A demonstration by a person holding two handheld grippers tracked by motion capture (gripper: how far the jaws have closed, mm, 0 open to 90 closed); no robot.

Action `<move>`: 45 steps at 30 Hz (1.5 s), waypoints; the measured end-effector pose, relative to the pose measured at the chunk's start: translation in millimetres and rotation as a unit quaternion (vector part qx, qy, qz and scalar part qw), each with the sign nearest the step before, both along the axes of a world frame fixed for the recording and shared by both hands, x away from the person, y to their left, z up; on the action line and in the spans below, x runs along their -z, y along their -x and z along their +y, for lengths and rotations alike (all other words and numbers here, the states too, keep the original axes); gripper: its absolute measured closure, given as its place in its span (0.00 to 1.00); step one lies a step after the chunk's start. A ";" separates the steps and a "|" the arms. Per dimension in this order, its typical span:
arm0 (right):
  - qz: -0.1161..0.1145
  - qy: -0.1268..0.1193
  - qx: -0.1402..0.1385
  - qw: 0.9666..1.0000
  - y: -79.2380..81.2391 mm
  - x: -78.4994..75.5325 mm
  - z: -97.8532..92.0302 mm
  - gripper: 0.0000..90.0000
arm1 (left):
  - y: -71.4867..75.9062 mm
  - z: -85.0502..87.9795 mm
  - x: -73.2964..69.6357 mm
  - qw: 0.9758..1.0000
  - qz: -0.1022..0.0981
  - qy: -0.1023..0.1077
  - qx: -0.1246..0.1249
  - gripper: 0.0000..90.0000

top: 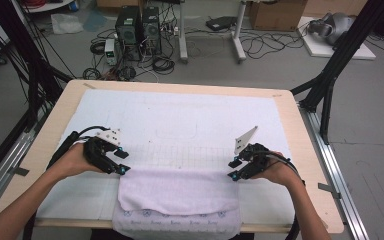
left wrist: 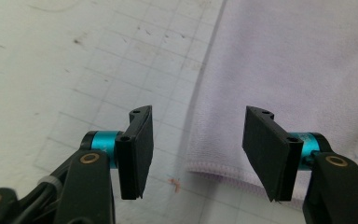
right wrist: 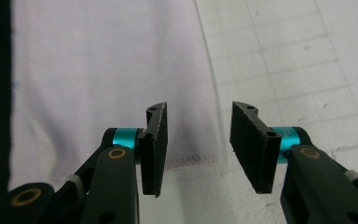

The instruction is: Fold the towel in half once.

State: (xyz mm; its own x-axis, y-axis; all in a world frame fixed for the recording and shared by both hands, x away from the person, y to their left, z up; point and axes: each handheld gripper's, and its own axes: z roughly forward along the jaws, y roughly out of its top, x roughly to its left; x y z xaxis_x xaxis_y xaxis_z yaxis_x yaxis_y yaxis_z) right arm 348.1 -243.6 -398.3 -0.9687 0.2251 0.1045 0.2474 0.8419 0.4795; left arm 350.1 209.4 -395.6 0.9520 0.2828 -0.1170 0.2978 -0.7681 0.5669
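I am looking down on a pale towel [top: 180, 192] lying folded at the near edge of the surface [top: 300, 150], its lower layer hanging over that edge. It is resting on a white gridded mat [top: 180, 125] covering most of the surface.

I am holding the left gripper [top: 122, 162] at the towel's far left corner. In the left gripper view its jaws are standing apart with nothing clamped between them; the towel's hemmed corner [left wrist: 223, 172] is lying below the gap, with one jaw over bare mat and the other over cloth. The pads are not pressing on it.

I am holding the right gripper [top: 234, 169] at the towel's far right corner. In the right gripper view its jaws are also parted, somewhat narrower, and gripping nothing. The towel's stitched edge [right wrist: 191, 161] is running beneath the gap, with the gridded mat showing on the far side.

Both hands are resting low, close to the surface, well apart from each other.
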 end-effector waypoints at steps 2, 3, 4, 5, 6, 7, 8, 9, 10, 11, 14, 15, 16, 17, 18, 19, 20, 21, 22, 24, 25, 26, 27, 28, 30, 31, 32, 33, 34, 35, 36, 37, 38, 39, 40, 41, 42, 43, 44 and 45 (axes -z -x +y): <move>0.004 0.015 0.006 1.000 -3.6 3.3 4.0 0.67 | 0.2 -4.9 4.1 1.000 0.009 -0.013 0.006 0.49; 0.009 0.020 0.007 1.000 -5.2 4.9 5.7 0.68 | 1.1 -7.3 6.2 1.000 0.021 -0.011 0.005 0.50; 0.011 0.027 0.009 1.000 -6.5 6.4 7.7 0.70 | 1.6 -9.4 7.7 1.000 0.021 -0.017 0.008 0.54; 0.013 0.039 0.010 0.999 -7.5 7.5 9.6 0.73 | 1.5 -11.0 8.6 0.999 0.021 -0.027 0.008 0.56; 0.017 0.049 0.010 0.999 -8.3 9.2 11.8 0.77 | 0.8 -12.0 9.5 0.999 0.028 -0.037 0.009 0.60; 0.016 0.059 0.004 0.998 -8.1 10.7 14.1 0.83 | 0.9 -12.9 10.7 0.999 0.029 -0.045 0.006 0.66; 0.014 0.067 0.000 0.998 -7.4 11.4 16.1 0.88 | 1.1 -14.5 12.7 0.998 0.037 -0.059 0.001 0.70; 0.014 0.075 -0.002 0.997 -6.9 11.8 18.9 0.94 | 2.0 -15.7 14.0 0.997 0.042 -0.067 0.002 0.78; 0.004 0.079 -0.003 0.997 -6.6 10.9 20.1 0.96 | 3.4 -17.0 14.4 0.997 0.036 -0.074 0.003 0.88; -0.001 0.082 0.003 0.997 -6.5 10.0 20.6 0.96 | 4.0 -18.2 13.9 0.997 0.036 -0.074 0.003 0.94; -0.019 0.088 0.006 0.996 -4.8 8.0 20.9 0.97 | 3.8 -19.0 10.0 0.997 0.007 -0.083 -0.005 0.96; -0.030 0.089 0.009 0.996 -4.4 6.3 20.8 0.98 | 2.7 -18.5 8.0 0.997 -0.002 -0.082 -0.013 0.97; -0.043 0.089 0.013 0.995 -4.1 4.0 20.5 0.98 | 1.4 -17.8 5.8 0.996 -0.009 -0.082 -0.016 0.97; -0.047 0.086 0.014 0.995 -3.9 2.6 20.3 0.98 | -0.2 -16.9 2.9 0.996 -0.016 -0.080 -0.022 0.97; -0.059 0.084 0.016 0.995 -3.5 0.4 20.4 0.98 | -2.7 -16.3 -0.5 0.997 -0.020 -0.076 -0.025 0.97; -0.071 0.084 0.021 0.994 -3.1 -2.4 20.2 0.98 | -4.5 -16.2 -3.8 0.996 -0.027 -0.079 -0.026 0.97; -0.081 0.085 0.028 0.993 -3.0 -5.1 19.8 0.98 | -5.6 -16.5 -5.8 0.996 -0.032 -0.078 -0.028 0.97; -0.088 0.083 0.035 0.992 -3.5 -7.0 19.3 0.98 | -9.1 -16.4 -10.0 0.995 -0.043 -0.081 -0.031 0.97; -0.101 0.080 0.048 0.991 -5.0 -10.6 18.1 0.98 | -12.3 -16.1 -13.3 0.995 -0.053 -0.079 -0.036 0.97; -0.117 0.070 0.068 0.988 -8.0 -16.2 16.9 0.98 | -20.8 -14.8 -19.5 0.994 -0.061 -0.073 -0.048 0.97; -0.130 0.069 0.077 0.986 -11.0 -20.6 16.7 0.98 | -25.6 -14.4 -23.1 0.994 -0.068 -0.073 -0.053 0.97; -0.140 0.065 0.086 0.984 -13.3 -24.1 16.7 0.98 | -29.3 -14.2 -25.2 0.993 -0.071 -0.069 -0.057 0.97; -0.148 0.063 0.094 0.983 -15.0 -26.8 16.8 0.98 | -36.7 -13.7 -29.9 0.992 -0.080 -0.073 -0.060 0.97; -0.159 0.057 0.106 0.980 -18.3 -30.9 16.9 0.98 | -42.1 -13.9 -33.3 0.992 -0.084 -0.072 -0.064 0.97; -0.176 0.051 0.118 0.976 -24.2 -36.5 16.9 0.98 | -54.1 -13.8 -40.7 0.991 -0.097 -0.070 -0.068 0.97; -0.188 0.047 0.128 0.973 -28.2 -40.6 17.1 0.98 | -60.6 -13.9 -44.2 0.990 -0.101 -0.070 -0.071 0.97; -0.199 0.045 0.138 0.969 -31.2 -43.9 17.1 0.98 | -67.1 -14.0 -47.8 0.989 -0.107 -0.068 -0.074 0.97; -0.205 0.038 0.150 0.966 -34.6 -46.7 16.9 0.98 | -72.0 -14.2 -50.2 0.988 -0.112 -0.067 -0.077 0.97; -0.211 0.041 0.158 0.964 -37.4 -49.0 16.7 0.98 | -80.2 -14.9 -53.4 0.988 -0.115 -0.061 -0.081 0.97; -0.228 0.042 0.167 0.958 -42.3 -51.9 16.7 0.98 | -86.4 -16.0 -54.9 0.987 -0.119 -0.060 -0.086 0.97; -0.232 0.041 0.172 0.956 -46.7 -53.2 16.6 0.98 | -91.9 -17.2 -54.4 0.987 -0.116 -0.060 -0.090 0.97; -0.235 0.038 0.175 0.955 -51.2 -54.0 15.8 0.98 | -96.5 -17.6 -51.7 0.988 -0.112 -0.056 -0.089 0.97; -0.227 0.027 0.179 0.957 -55.4 -52.8 14.5 0.98 | -100.0 -17.2 -47.4 0.990 -0.104 -0.053 -0.085 0.97; -0.209 0.016 0.179 0.961 -59.7 -49.7 12.4 0.95 | -101.4 -17.0 -43.8 0.990 -0.099 -0.050 -0.083 0.96; -0.193 0.009 0.177 0.965 -62.9 -46.3 10.7 0.87 | -102.6 -15.9 -38.5 0.991 -0.105 -0.037 -0.078 0.89; -0.181 0.008 0.180 0.967 -65.3 -41.2 8.3 0.75 | -102.3 -14.3 -35.1 0.992 -0.103 -0.016 -0.073 0.71; -0.170 0.006 0.186 0.968 -66.2 -38.2 5.9 0.72 | -101.0 -12.3 -33.1 0.993 -0.099 -0.002 -0.064 0.63; -0.152 -0.009 0.184 0.971 -66.8 -35.9 2.5 0.69 | -98.7 -10.7 -31.7 0.993 -0.106 0.001 -0.054 0.60; -0.144 -0.024 0.180 0.973 -66.2 -34.4 -0.2 0.64 | -96.4 -9.1 -30.7 0.993 -0.112 0.004 -0.048 0.54; -0.138 -0.031 0.178 0.974 -65.6 -33.5 -2.1 0.59 | -94.1 -7.4 -30.1 0.993 -0.106 0.012 -0.044 0.47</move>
